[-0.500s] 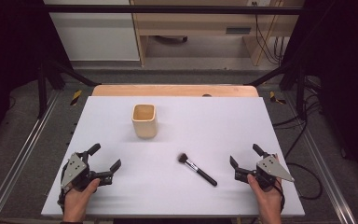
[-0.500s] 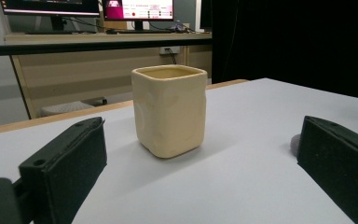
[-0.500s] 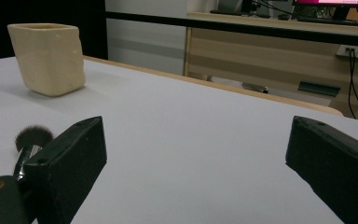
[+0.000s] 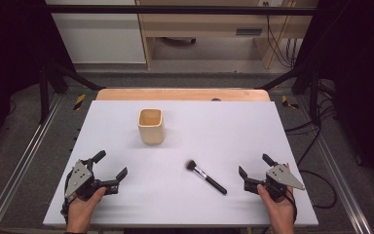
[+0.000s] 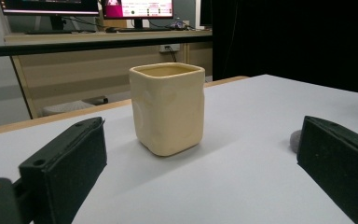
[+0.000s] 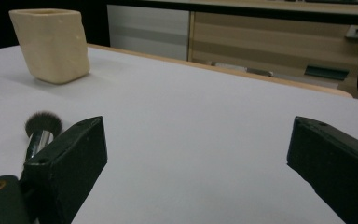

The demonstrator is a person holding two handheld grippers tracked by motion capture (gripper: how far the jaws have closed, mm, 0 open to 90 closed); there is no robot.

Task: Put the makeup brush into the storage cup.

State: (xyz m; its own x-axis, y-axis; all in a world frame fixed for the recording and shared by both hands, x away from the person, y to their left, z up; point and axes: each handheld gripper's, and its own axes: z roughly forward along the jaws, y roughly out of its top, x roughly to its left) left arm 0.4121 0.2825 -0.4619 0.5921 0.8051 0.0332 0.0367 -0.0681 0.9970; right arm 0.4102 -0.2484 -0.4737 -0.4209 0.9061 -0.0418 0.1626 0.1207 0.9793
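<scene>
Cream square cup (image 4: 151,126), upright, interior unclear.

glossy cream ceramic cup (image 5: 168,108), matt white table (image 4: 253,126)

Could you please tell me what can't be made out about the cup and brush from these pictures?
- Cup bottom inside: hidden by its own walls in the left gripper view; too small in the high view.
- Brush handle: hidden behind a jaw in the right gripper view.
- Brush in the left gripper view: mostly hidden behind a jaw.
</scene>
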